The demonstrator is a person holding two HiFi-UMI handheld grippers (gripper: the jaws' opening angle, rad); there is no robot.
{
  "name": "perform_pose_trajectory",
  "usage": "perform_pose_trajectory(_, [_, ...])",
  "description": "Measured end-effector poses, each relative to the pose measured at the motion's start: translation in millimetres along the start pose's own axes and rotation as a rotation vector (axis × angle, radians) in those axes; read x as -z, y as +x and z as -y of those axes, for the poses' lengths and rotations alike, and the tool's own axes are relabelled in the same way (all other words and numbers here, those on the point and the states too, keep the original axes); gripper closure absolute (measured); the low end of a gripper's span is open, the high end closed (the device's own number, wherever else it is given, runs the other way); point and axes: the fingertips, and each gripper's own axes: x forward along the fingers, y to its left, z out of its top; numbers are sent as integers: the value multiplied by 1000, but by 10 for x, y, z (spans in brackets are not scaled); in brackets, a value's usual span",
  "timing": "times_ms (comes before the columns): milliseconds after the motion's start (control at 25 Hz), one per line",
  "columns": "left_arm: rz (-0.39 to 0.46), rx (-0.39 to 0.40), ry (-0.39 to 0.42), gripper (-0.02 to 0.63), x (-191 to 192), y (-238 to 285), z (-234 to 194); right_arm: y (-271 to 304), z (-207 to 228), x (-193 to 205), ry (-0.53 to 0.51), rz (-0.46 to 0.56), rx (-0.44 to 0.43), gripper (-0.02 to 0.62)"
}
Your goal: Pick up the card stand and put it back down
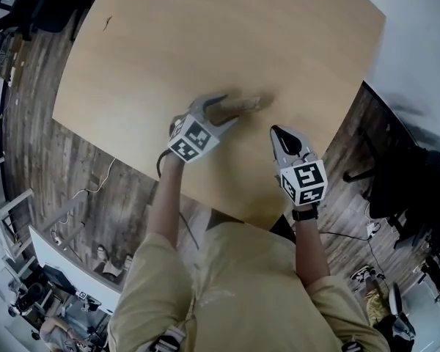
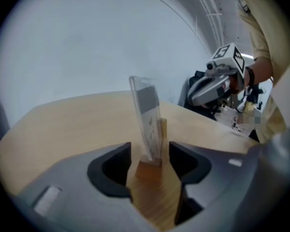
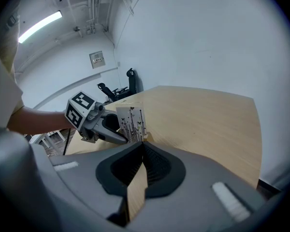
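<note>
Left gripper view, upright card stand (image 2: pixel 146 122) edge-on between parted left claw (image 2: pixel 150 154), right claw (image 3: pixel 142 149) closed, empty

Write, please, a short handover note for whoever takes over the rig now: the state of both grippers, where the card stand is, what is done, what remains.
Left hand-held gripper: jaws apart, one on each side of the card stand's wooden base, not closed on it.
Right hand-held gripper: jaws together, empty, off to the side of the stand.
Card stand: upright, apparently resting on the table.
Done: left gripper is lined up around the stand.
Left: probably close, lift, set down, release. Whether it was already lifted once cannot be told.
</note>
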Motion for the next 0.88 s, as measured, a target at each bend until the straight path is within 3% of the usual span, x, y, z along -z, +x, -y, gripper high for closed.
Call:
perform_pose_trajectory(320, [-4,113,97,382,-201,330,111,-11,33,-7,7,6,13,591])
perform_pose_trajectory(680, [-3,139,134,544,-231,459,151,-78,95,104,41,-9,20,591])
perform_pose_trajectory(880, [-34,152,128,558,-217,460,264,-154,107,127,71,7,8,591])
